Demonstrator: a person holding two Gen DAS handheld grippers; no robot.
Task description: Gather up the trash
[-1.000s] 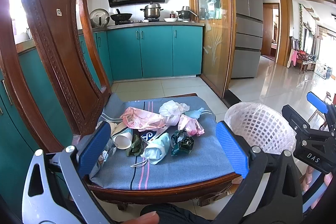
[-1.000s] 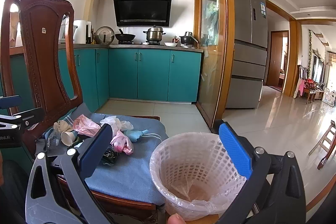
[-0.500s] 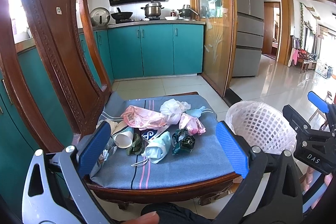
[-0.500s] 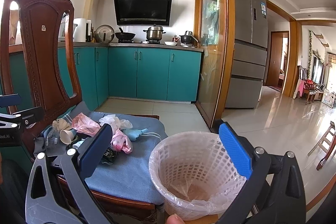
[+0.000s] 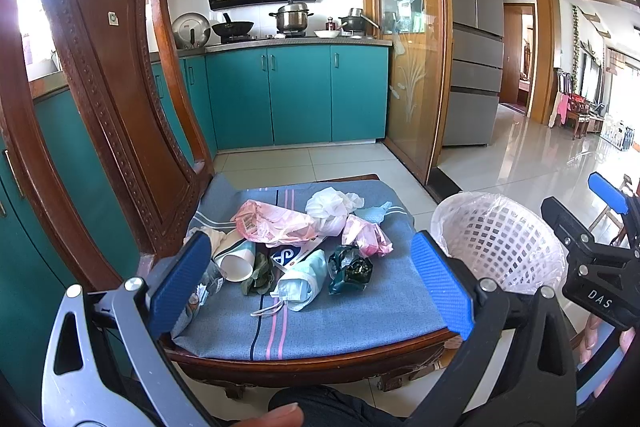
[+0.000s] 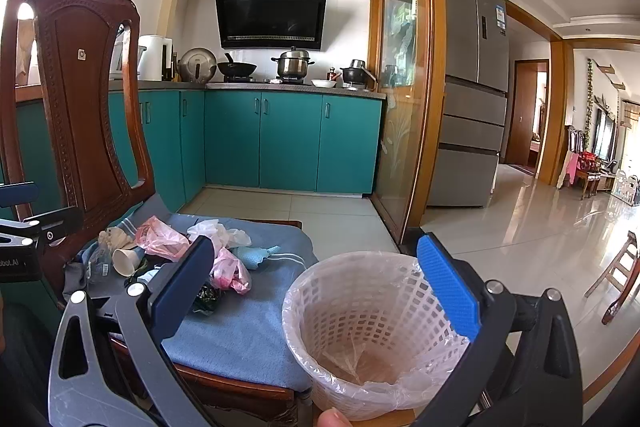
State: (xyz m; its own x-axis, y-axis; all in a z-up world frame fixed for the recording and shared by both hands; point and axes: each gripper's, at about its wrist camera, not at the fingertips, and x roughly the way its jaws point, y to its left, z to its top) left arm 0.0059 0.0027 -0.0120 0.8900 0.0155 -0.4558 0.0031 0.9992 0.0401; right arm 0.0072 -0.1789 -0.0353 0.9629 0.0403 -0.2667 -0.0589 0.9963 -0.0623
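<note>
Left gripper (image 5: 310, 277) spread wide, nothing between its blue pads, hanging in front of the chair seat. Right gripper (image 6: 316, 291) equally wide, empty, held over the near side of the waste basket (image 6: 362, 331).

Trash sits in a loose heap on the blue striped cushion (image 5: 360, 307) of a carved wooden chair (image 5: 108, 99), toward the backrest side. In the heap: a paper cup (image 5: 236, 261) on its side, a pink plastic bag (image 5: 272, 225) behind it, a white crumpled bag (image 5: 330, 209) touching the pink one, a smaller pink wad (image 5: 366, 237), a light blue face mask (image 5: 304, 281) with its ear loop trailing toward the seat front, a dark green wrapper (image 5: 350, 269) just beside the mask, a blue-and-white packet (image 5: 290, 255) partly under the pile. A clear crumpled bit lies at the cushion's left edge, half hidden by the left gripper's pad; cannot tell what it is.

The basket is white lattice, lined with a clear bag, standing just beside the chair on the right; contents not clear through the liner.

Chair back rises tall on the left, close to the heap. Beyond: teal kitchen cabinets (image 6: 288, 143), steel pot (image 6: 294, 63) on the stove, grey fridge (image 6: 474, 99), glossy tiled floor (image 6: 532, 223).
</note>
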